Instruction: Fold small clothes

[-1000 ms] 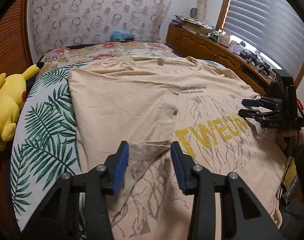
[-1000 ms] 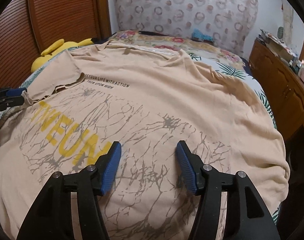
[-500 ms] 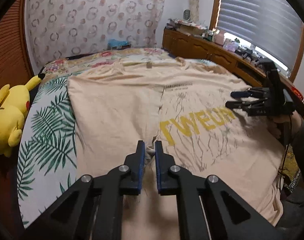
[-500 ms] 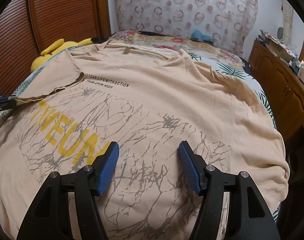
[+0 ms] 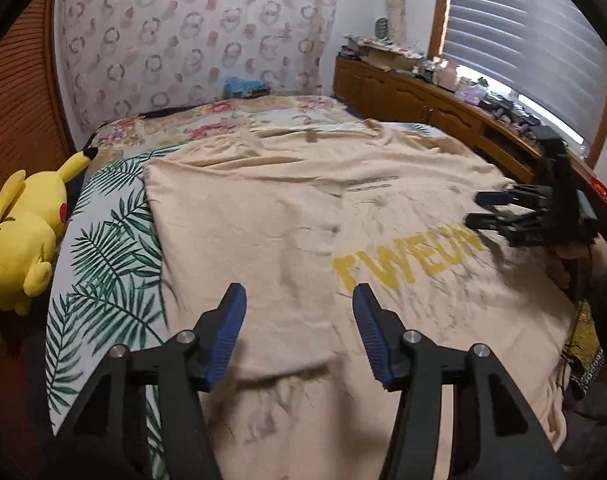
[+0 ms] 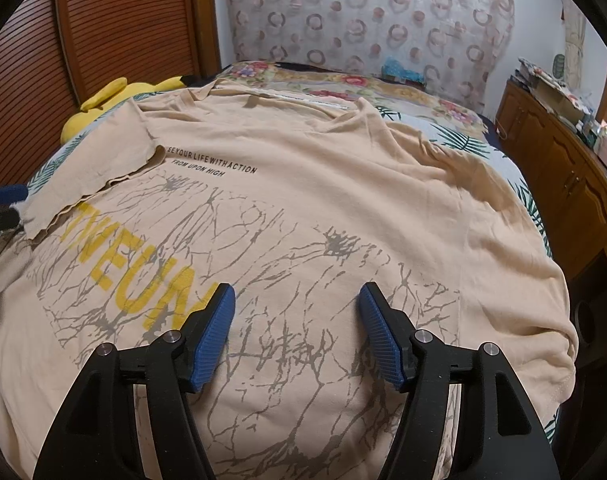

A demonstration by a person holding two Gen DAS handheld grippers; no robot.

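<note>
Bedroom, leaf-print bed [image 5: 103, 248], yellow plush [image 5: 19, 236] at left. Beige T-shirt [image 6: 323, 208] spread across centre of frame, left side folded over print. My left gripper [image 5: 299, 320] jaws just reopened, nothing between; right gripper [image 6: 297, 328] wide, empty. Cloth soft, light, probably slides; I'd pinch right sleeve hem.

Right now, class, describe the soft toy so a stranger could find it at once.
Start at the bed with the leaf-print sheet, where a beige T-shirt lies spread. Look to its edge by the brown slatted wall: the soft toy lies there, the only bright yellow plush, with a red cheek and black-tipped ear.
</note>
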